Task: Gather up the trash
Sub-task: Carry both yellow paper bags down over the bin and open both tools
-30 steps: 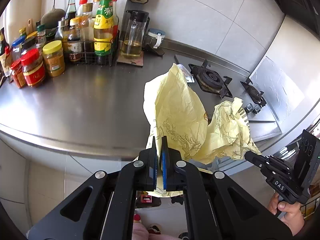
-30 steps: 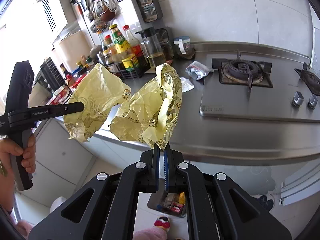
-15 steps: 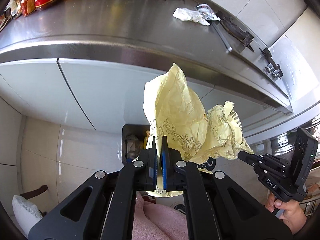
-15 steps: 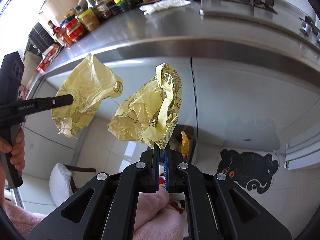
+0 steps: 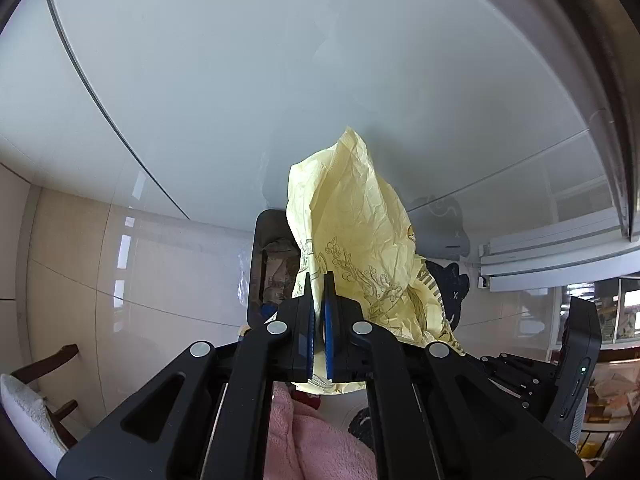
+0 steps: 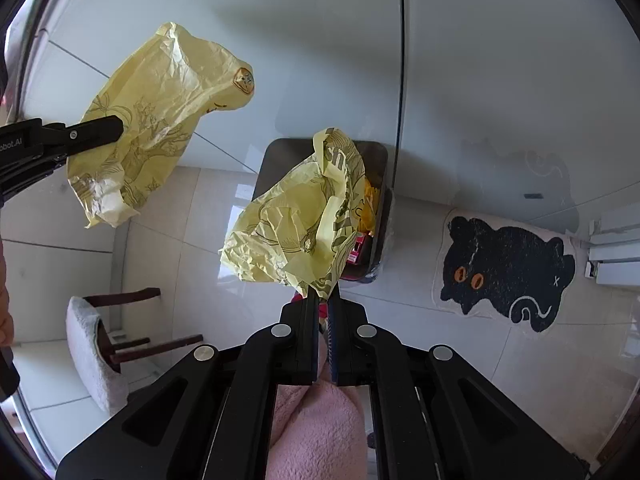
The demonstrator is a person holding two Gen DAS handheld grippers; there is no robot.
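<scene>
The yellow wrappers (image 6: 152, 120) are looking like crinkled matt paper; the floor tiles (image 6: 192, 200) are shining glossy, the cabinet doors (image 5: 240, 80) smooth, the pink sleeve (image 6: 316, 432) fuzzy cloth.

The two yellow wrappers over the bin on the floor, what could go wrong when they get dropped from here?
The left gripper holds its yellow wrapper off to the side of the trash bin, so released now it would likely land on the tiles. The right gripper pinches the other wrapper only by a thin corner; the light paper may drift as it falls. The bin already looks fairly full, so a wrapper might perch on top and slide off.
</scene>
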